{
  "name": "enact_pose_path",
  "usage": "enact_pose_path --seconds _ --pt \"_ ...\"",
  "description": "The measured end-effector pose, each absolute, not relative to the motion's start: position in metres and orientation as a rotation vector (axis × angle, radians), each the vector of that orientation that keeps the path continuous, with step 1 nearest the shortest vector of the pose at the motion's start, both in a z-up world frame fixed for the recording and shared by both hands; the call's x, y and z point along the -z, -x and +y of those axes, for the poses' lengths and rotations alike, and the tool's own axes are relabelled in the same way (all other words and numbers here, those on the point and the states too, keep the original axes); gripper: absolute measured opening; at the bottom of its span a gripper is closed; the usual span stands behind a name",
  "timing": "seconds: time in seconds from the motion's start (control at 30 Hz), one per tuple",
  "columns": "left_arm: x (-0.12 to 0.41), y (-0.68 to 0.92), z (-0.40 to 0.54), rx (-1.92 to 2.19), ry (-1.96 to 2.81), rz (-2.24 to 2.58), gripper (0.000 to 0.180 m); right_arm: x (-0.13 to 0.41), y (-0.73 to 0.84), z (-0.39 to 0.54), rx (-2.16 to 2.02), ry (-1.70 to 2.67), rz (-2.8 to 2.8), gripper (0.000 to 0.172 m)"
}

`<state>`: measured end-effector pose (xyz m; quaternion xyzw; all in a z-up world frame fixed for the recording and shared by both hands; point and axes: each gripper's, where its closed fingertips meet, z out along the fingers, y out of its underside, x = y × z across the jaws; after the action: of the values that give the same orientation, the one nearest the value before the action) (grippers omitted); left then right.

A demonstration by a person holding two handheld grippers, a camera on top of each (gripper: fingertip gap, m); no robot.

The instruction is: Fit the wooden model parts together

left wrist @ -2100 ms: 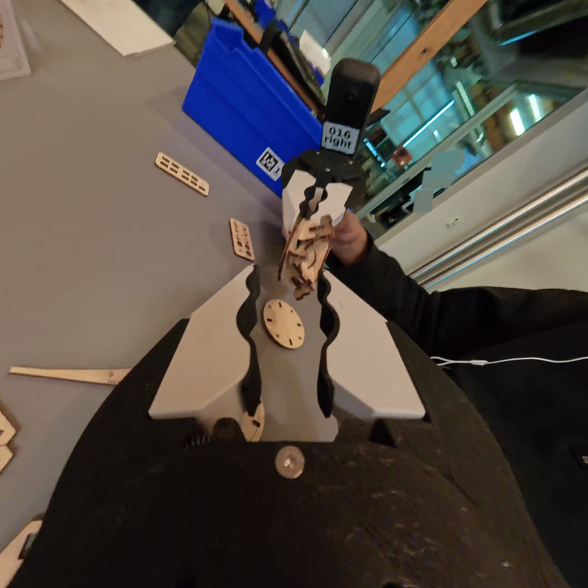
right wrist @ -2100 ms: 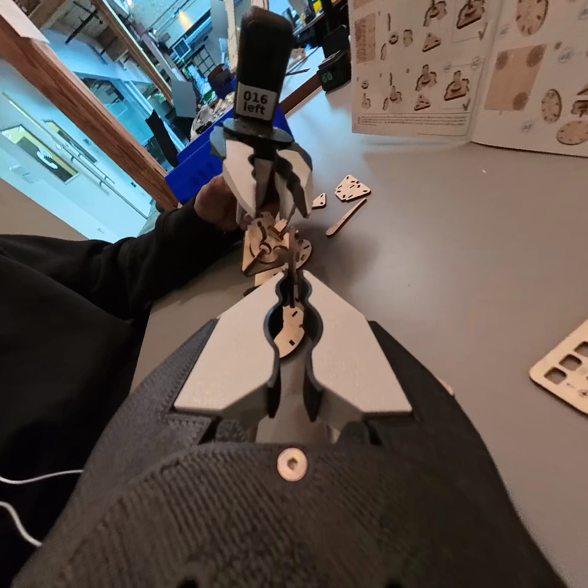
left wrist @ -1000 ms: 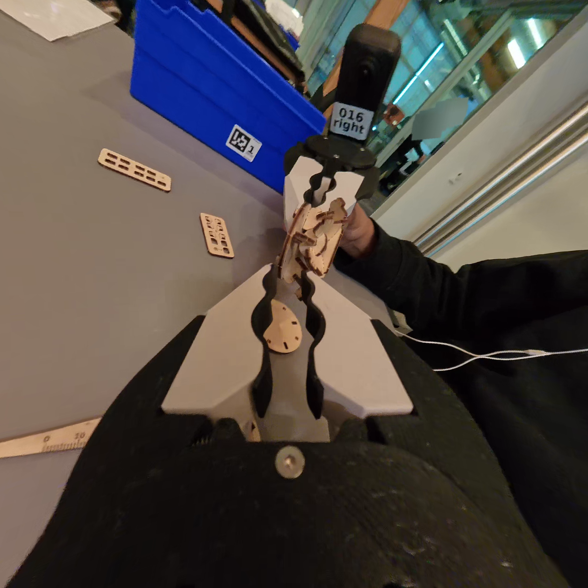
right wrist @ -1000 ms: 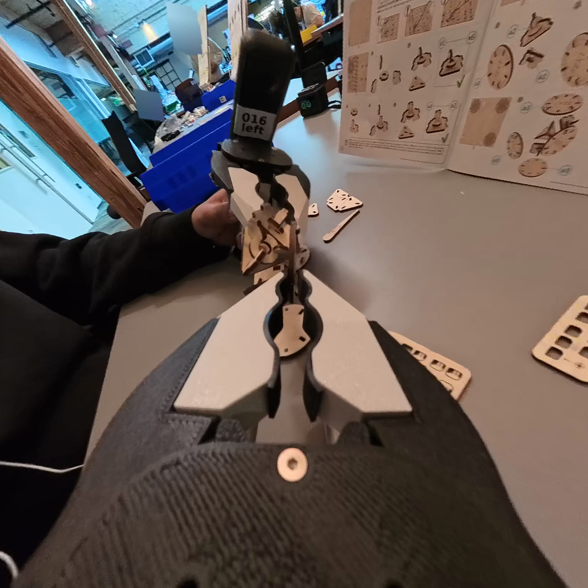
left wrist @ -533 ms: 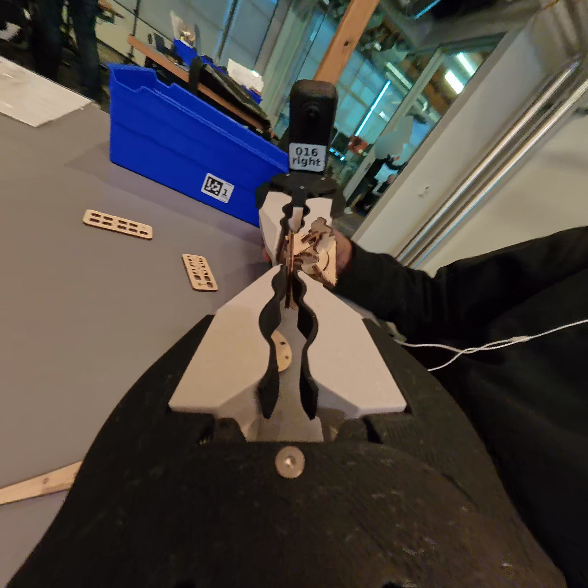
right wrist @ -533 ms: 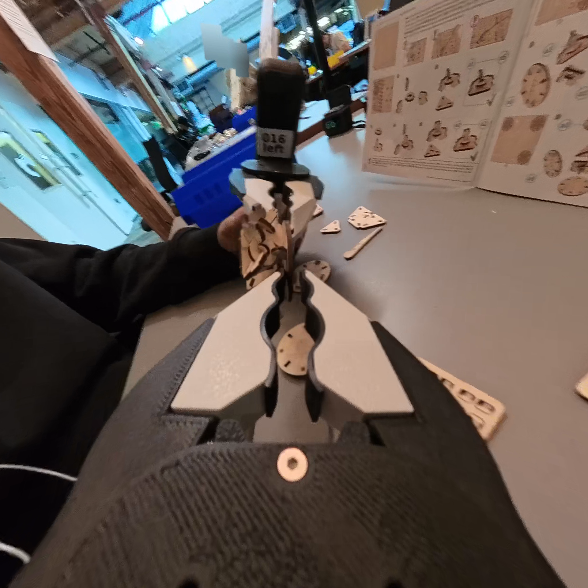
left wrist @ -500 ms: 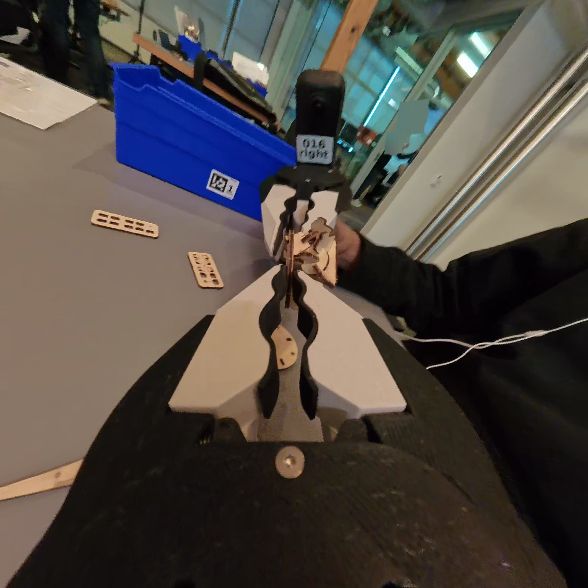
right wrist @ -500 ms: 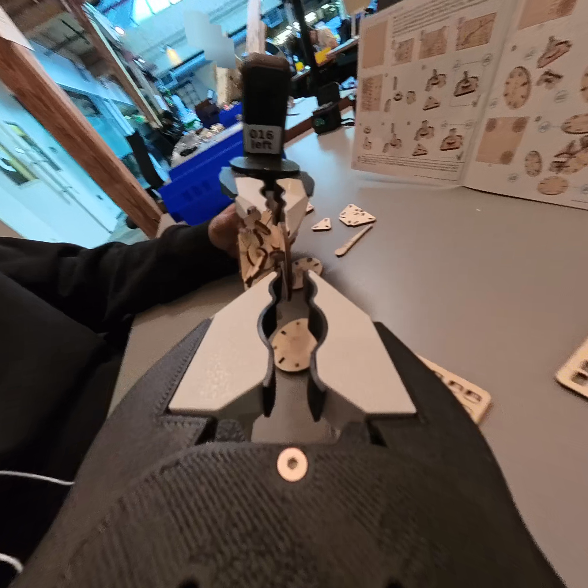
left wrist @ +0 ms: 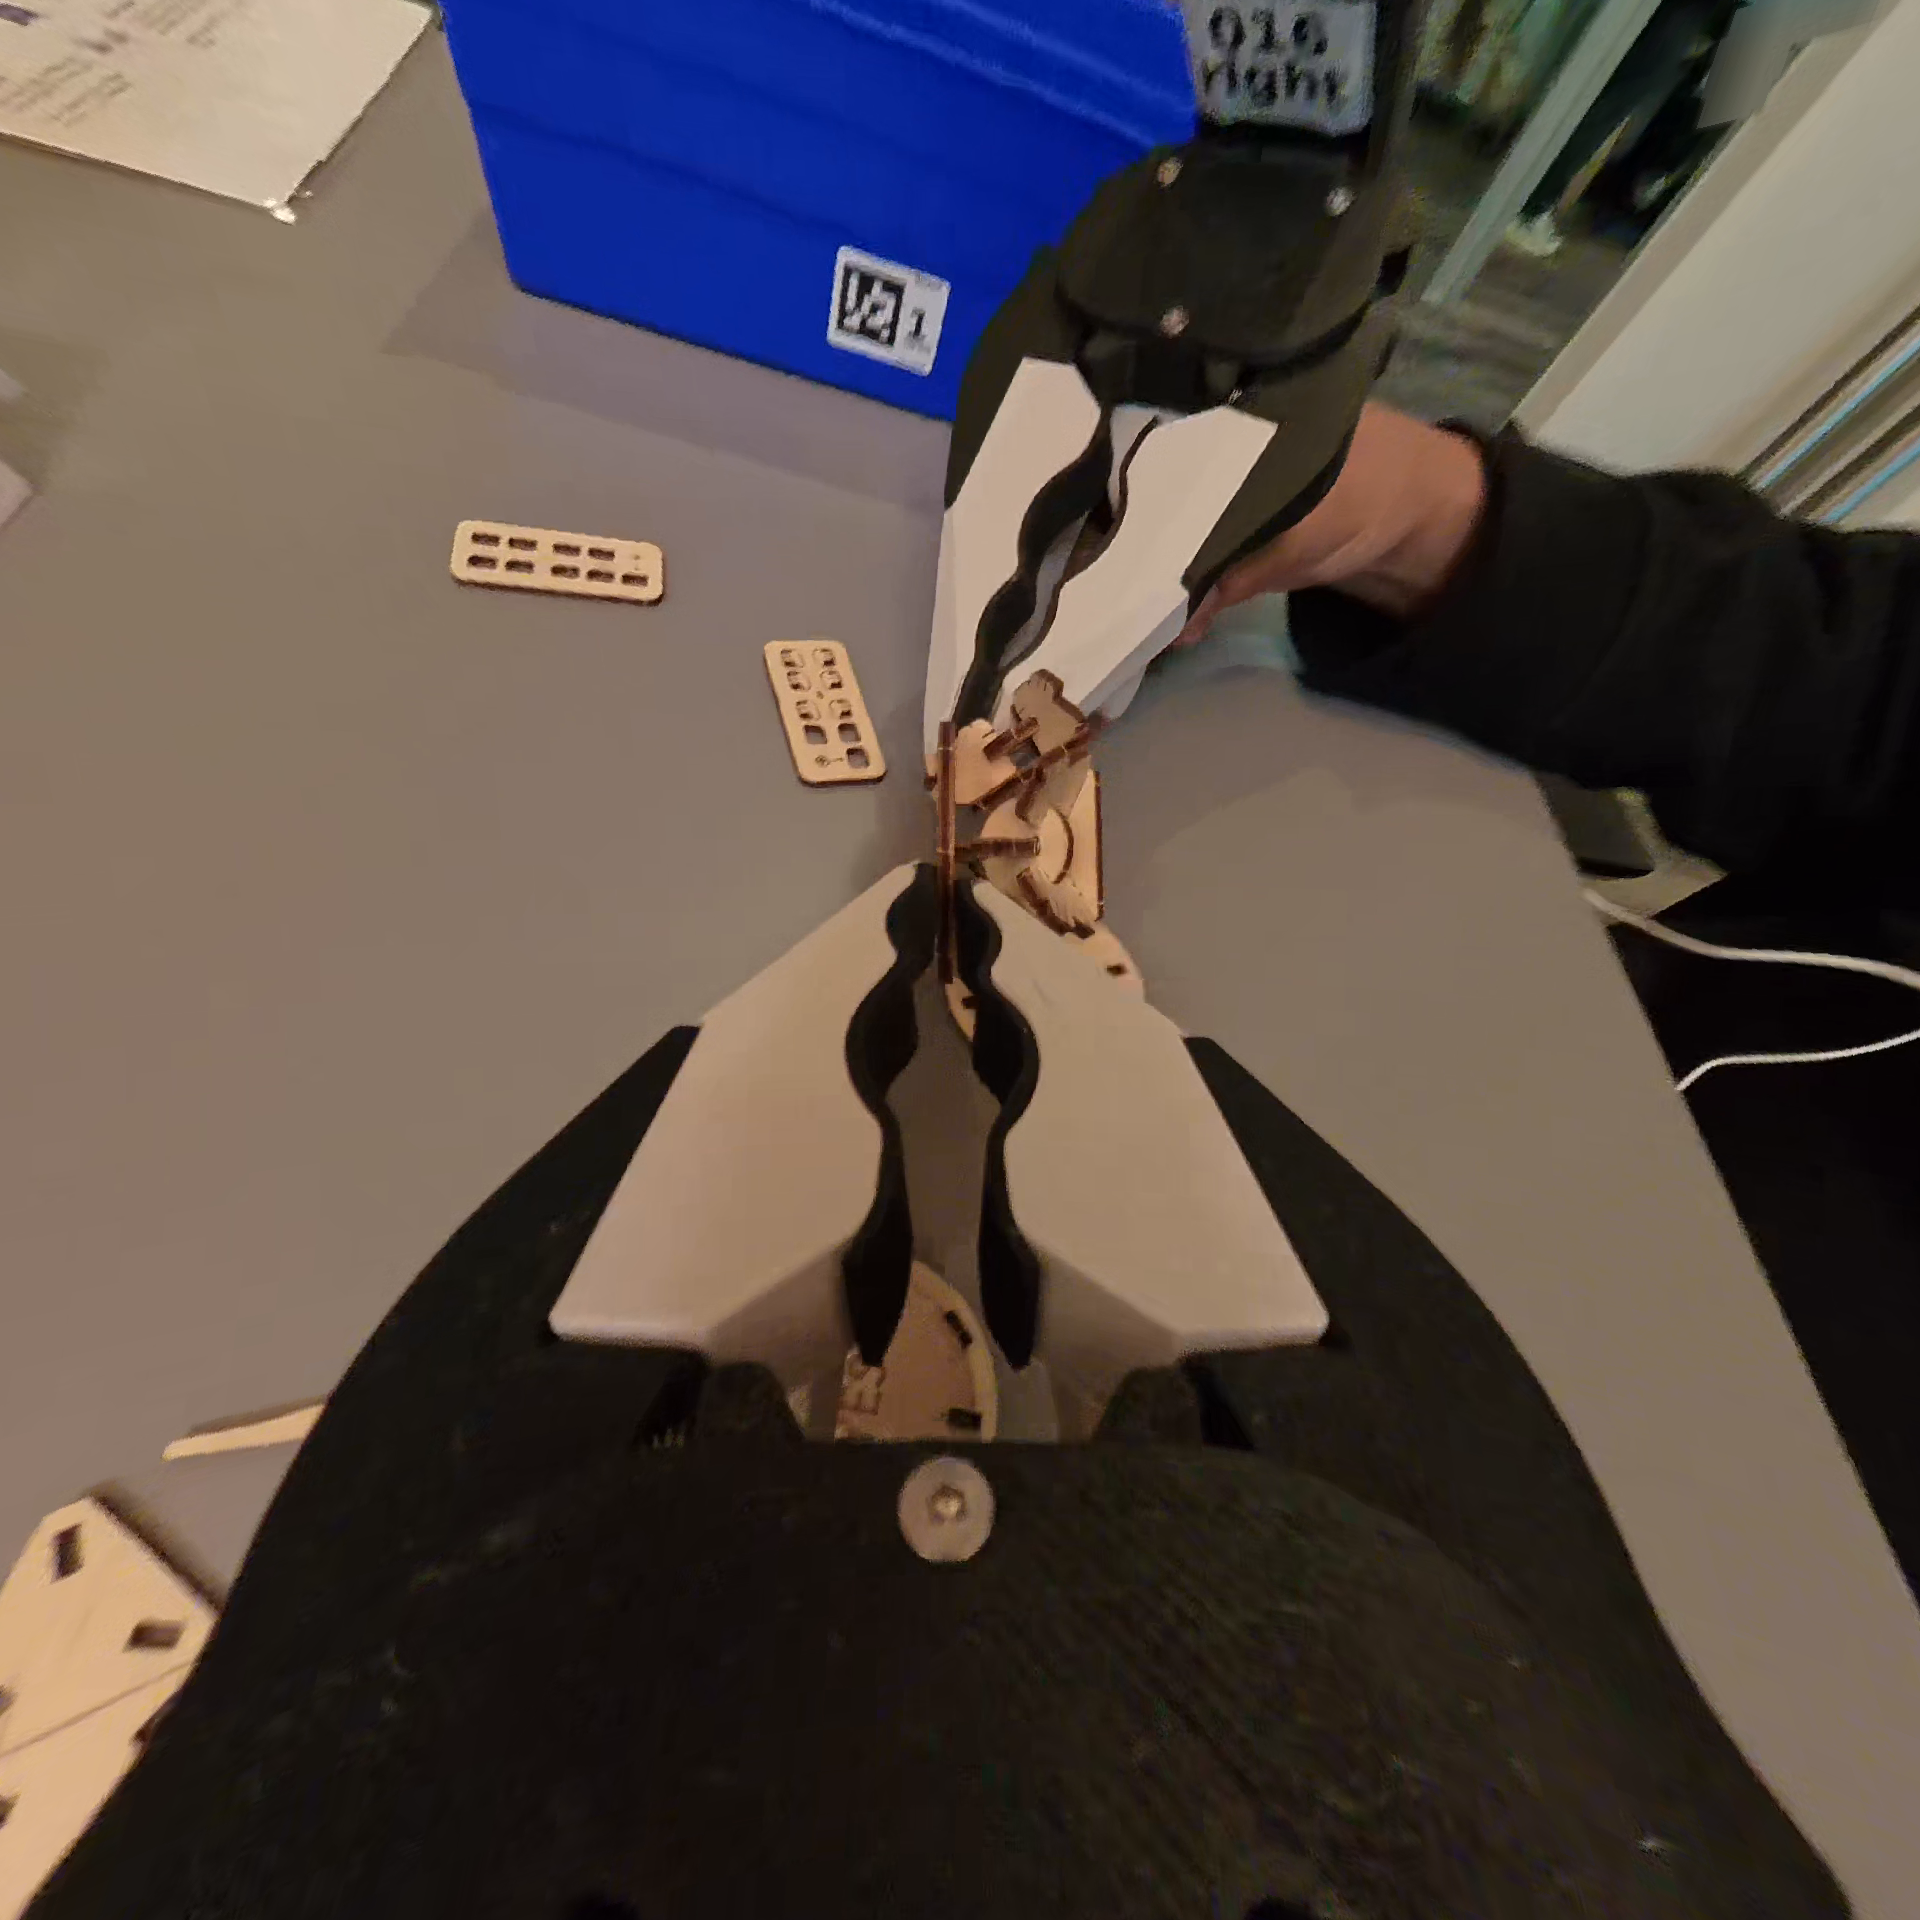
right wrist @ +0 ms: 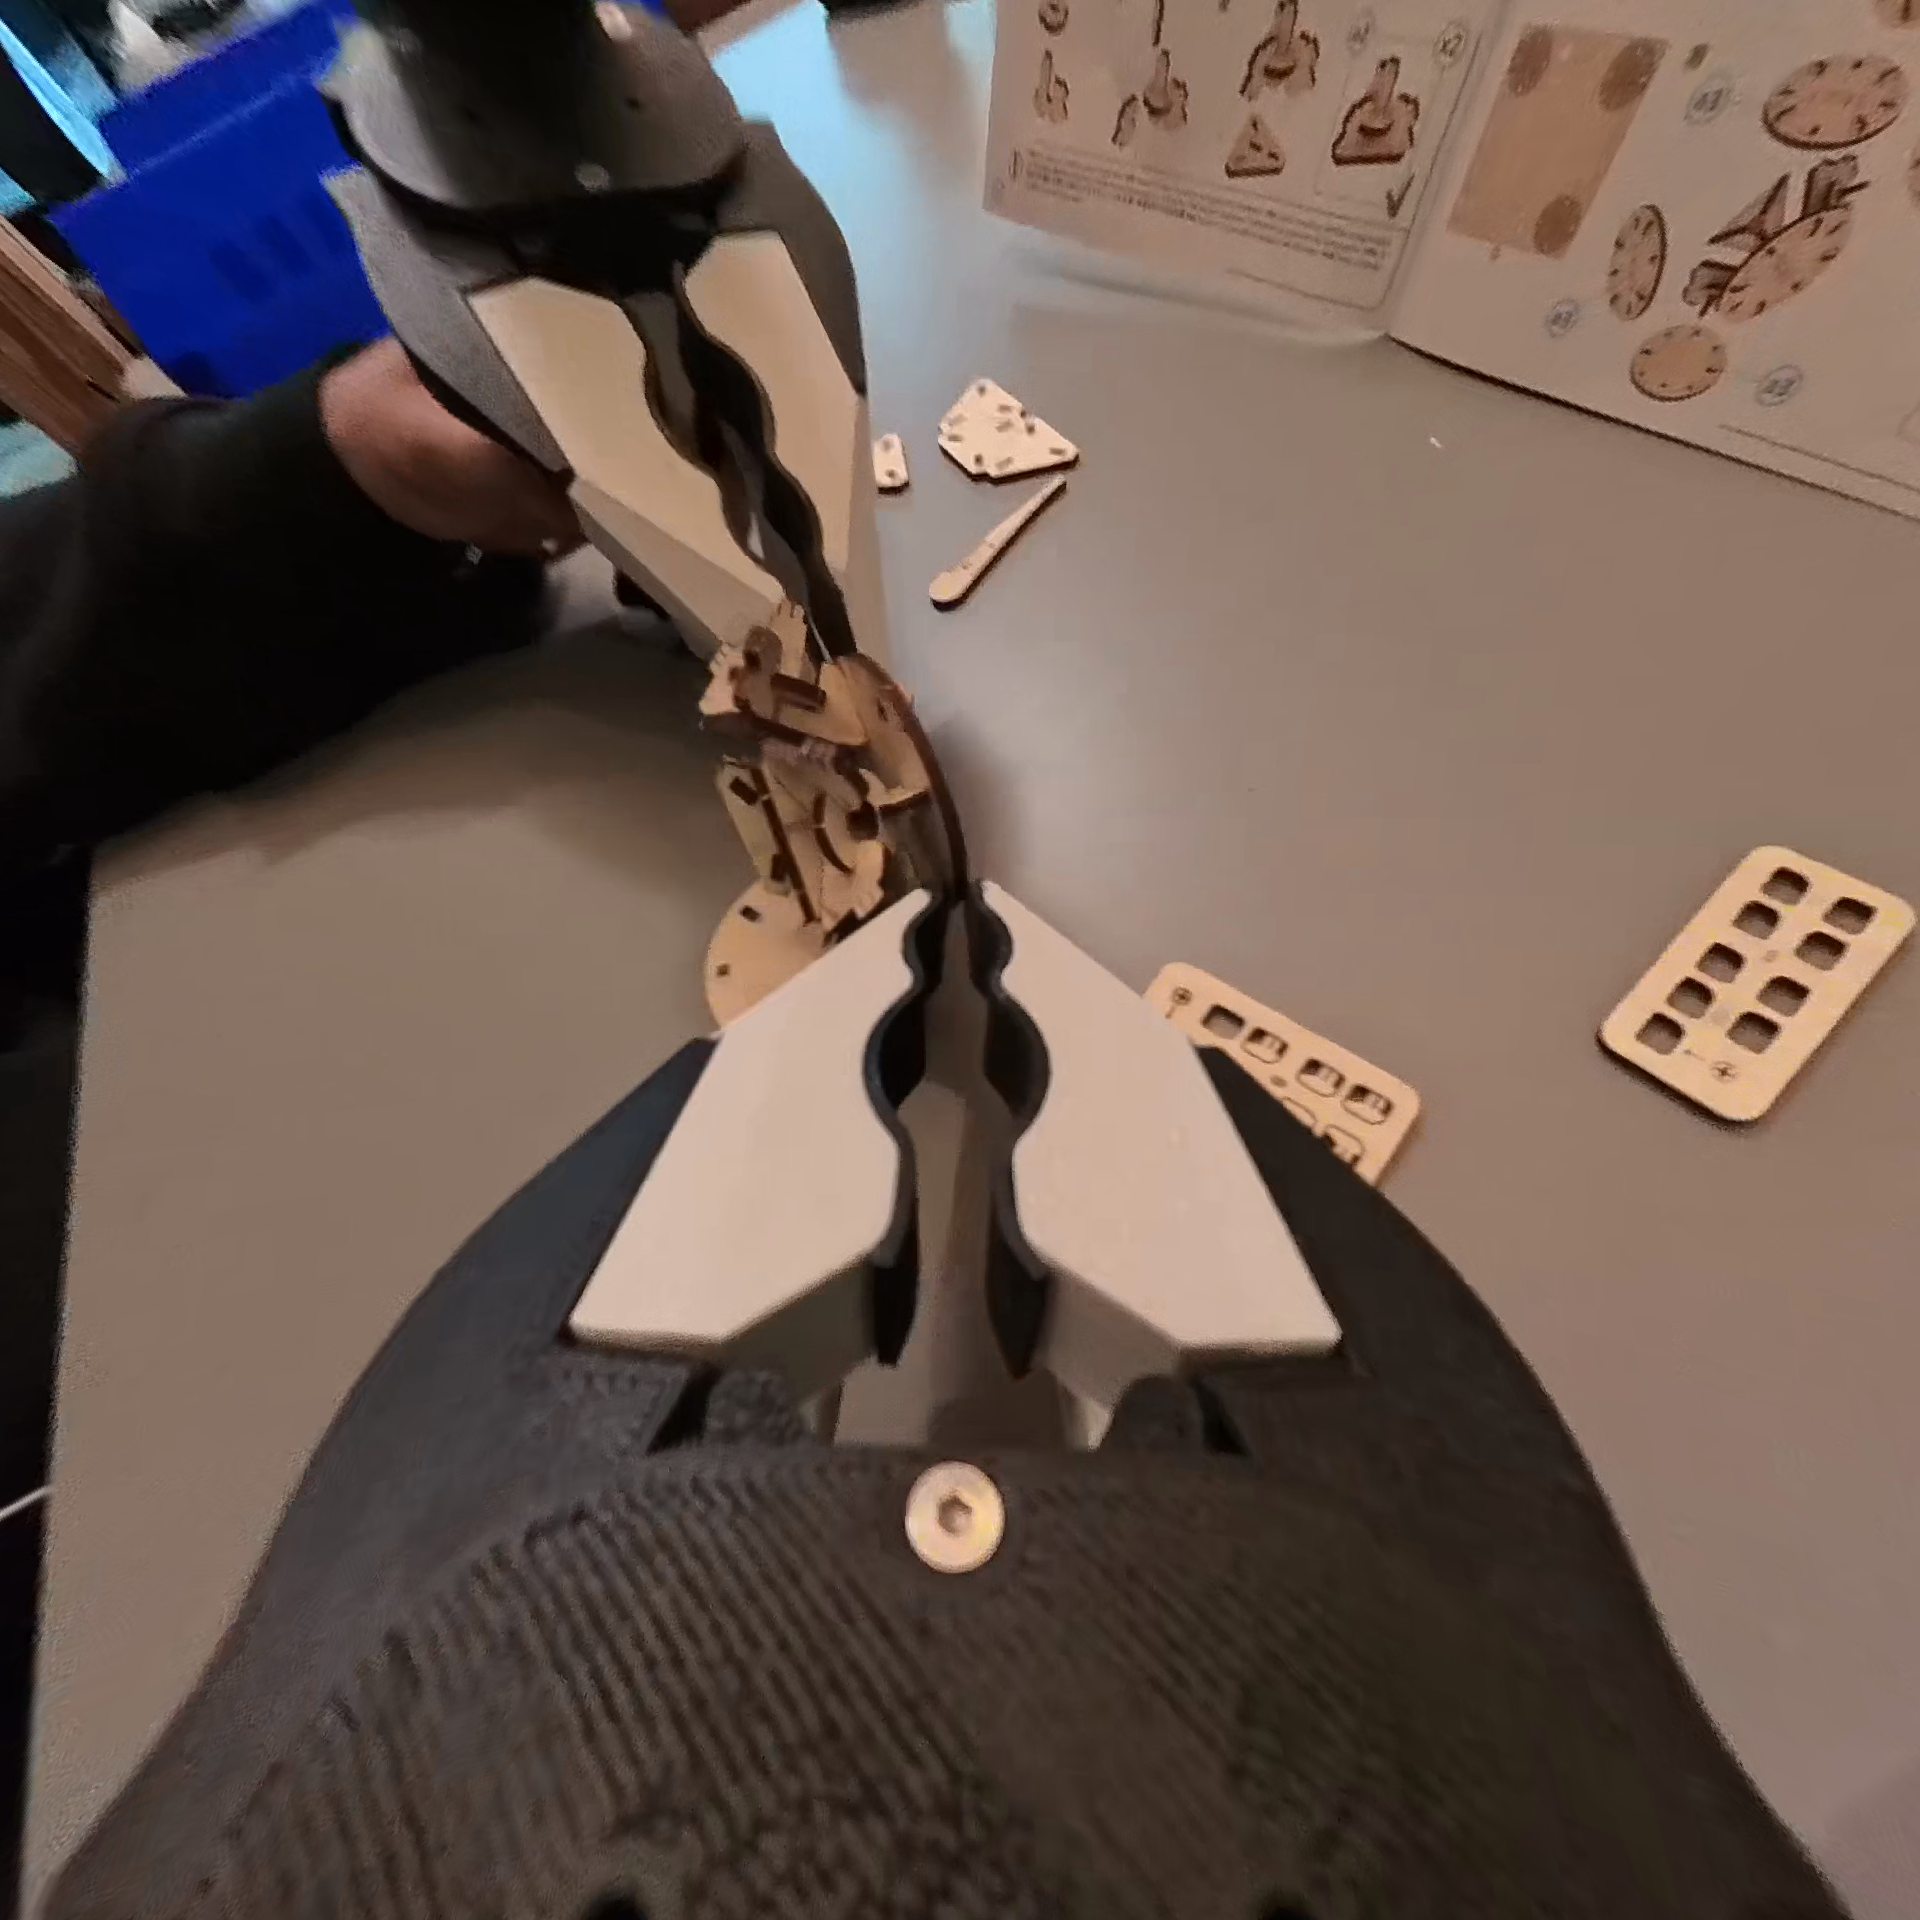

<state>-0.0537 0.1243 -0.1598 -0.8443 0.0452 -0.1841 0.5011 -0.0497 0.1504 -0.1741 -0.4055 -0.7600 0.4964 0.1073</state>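
From my left gripper [left wrist: 948, 914], the jaws are clamped on the thin edge of a disc belonging to the small wooden model [left wrist: 1023, 810], which sits at twelve o'clock just past the tips. The disc stands on edge, its long axis running straight away from me. From the far side, the right gripper [right wrist: 951, 914] pinches that same disc edge, so both hold the model between them, above the grey tabletop [left wrist: 364, 935]. A loose wooden disc [right wrist: 753, 951] lies flat just beneath. Perforated wooden cards [left wrist: 826, 712] lie at eleven o'clock, a blue bin [left wrist: 727, 156] beyond them.
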Motion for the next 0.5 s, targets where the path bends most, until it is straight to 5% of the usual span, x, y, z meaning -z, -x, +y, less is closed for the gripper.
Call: enact_pose_path --seconds 0.33,0.5 --pt "0.155 0.05 0.124 0.328 2.037 0.211 0.0 0.19 0.051 0.151 -1.139 1.112 -2.234 0.0" --pt "0.154 0.053 0.127 0.292 1.991 0.211 0.0 0.195 0.037 0.171 -1.091 1.359 -2.136 0.019"
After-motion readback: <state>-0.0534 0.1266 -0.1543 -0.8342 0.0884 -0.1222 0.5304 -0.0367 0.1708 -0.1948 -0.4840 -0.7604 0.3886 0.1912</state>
